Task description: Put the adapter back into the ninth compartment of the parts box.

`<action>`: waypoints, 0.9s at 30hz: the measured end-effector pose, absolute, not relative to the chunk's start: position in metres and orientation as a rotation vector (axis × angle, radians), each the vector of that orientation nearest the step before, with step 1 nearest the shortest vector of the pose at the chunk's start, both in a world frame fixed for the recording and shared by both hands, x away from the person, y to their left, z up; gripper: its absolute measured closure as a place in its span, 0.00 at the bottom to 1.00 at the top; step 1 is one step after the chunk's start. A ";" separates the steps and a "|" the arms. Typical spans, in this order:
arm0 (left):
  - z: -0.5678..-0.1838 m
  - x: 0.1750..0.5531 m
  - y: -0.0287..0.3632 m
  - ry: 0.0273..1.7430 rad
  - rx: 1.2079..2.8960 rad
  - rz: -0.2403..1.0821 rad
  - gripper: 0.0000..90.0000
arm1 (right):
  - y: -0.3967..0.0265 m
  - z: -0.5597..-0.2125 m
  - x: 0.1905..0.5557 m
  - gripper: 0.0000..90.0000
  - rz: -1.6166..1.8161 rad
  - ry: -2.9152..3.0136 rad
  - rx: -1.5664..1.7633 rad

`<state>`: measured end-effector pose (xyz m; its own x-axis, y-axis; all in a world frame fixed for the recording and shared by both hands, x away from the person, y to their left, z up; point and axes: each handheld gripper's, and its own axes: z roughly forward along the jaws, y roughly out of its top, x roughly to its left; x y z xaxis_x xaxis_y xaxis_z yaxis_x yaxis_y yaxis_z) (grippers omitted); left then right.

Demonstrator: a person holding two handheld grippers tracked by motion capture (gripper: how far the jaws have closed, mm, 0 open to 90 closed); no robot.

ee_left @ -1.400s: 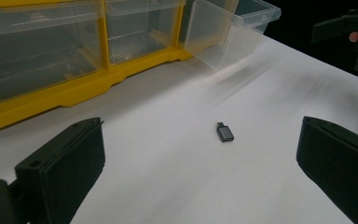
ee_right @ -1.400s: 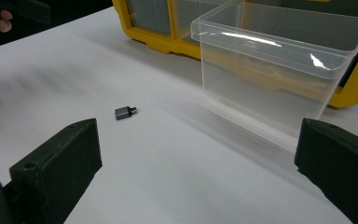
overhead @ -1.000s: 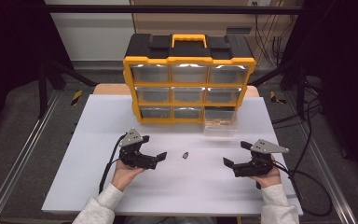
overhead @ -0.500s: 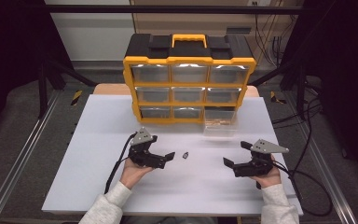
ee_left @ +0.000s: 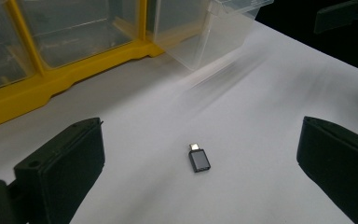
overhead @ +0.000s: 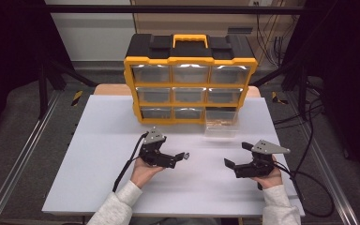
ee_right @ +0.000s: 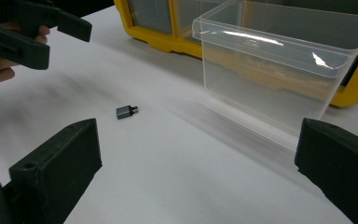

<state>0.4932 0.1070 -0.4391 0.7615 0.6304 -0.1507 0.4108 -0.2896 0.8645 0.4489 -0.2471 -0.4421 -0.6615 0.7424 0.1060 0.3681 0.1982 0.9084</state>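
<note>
White table board (overhead: 98,140) fills the middle of the high view, with dark floor and metal rails on either side. At its far edge stands a yellow drawer cabinet (overhead: 191,84) with a black top; its lower right clear drawer (overhead: 221,123) is pulled out toward the person.

A small grey adapter (ee_left: 199,160) with a metal plug end lies flat on the board, near the middle and closer to the near edge than the cabinet. In the high view it is hard to pick out, appearing as a dark speck just at the tips of the left gripper (overhead: 178,159).

That left gripper has its jaws spread wide, and in the left gripper view the adapter lies between them, a little ahead, touching neither. The right gripper (overhead: 236,157) is held near the board's near right part, well apart from the adapter, jaws also wide and holding nothing. In the right gripper view the pulled-out drawer stands ahead to the right, and the adapter lies ahead to the left.
</note>
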 end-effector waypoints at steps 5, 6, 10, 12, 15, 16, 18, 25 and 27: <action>-0.442 0.494 0.100 0.788 1.937 0.257 0.00 | -0.247 -0.442 0.449 0.01 1.452 2.125 1.040; -0.442 0.495 0.098 0.790 1.941 0.256 0.01 | -0.247 -0.442 0.449 0.01 1.452 2.125 1.041; -0.446 0.496 0.092 0.795 1.954 0.252 0.01 | -0.247 -0.442 0.449 0.01 1.455 2.124 1.040; -0.447 0.496 0.090 0.796 1.962 0.256 0.01 | -0.247 -0.442 0.449 0.01 1.455 2.123 1.040; -0.451 0.498 0.087 0.805 1.978 0.254 0.02 | -0.247 -0.442 0.449 0.01 1.452 2.126 1.042; -0.452 0.498 0.087 0.810 1.982 0.256 0.02 | -0.247 -0.442 0.449 0.01 1.452 2.126 1.042; -0.454 0.500 0.086 0.819 1.987 0.255 0.02 | -0.247 -0.442 0.449 0.01 1.452 2.126 1.042; -0.459 0.503 0.080 0.834 2.012 0.242 0.04 | -0.247 -0.442 0.449 0.01 1.454 2.126 1.045; -0.461 0.504 0.079 0.839 2.020 0.245 0.05 | -0.247 -0.442 0.449 0.01 1.454 2.127 1.045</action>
<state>0.5040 0.0787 -0.4612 0.7492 0.6461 -0.1457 0.4661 -0.3579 0.8091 0.4492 -0.2472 -0.4422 -0.6619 0.7414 0.1102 0.3720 0.1973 0.9070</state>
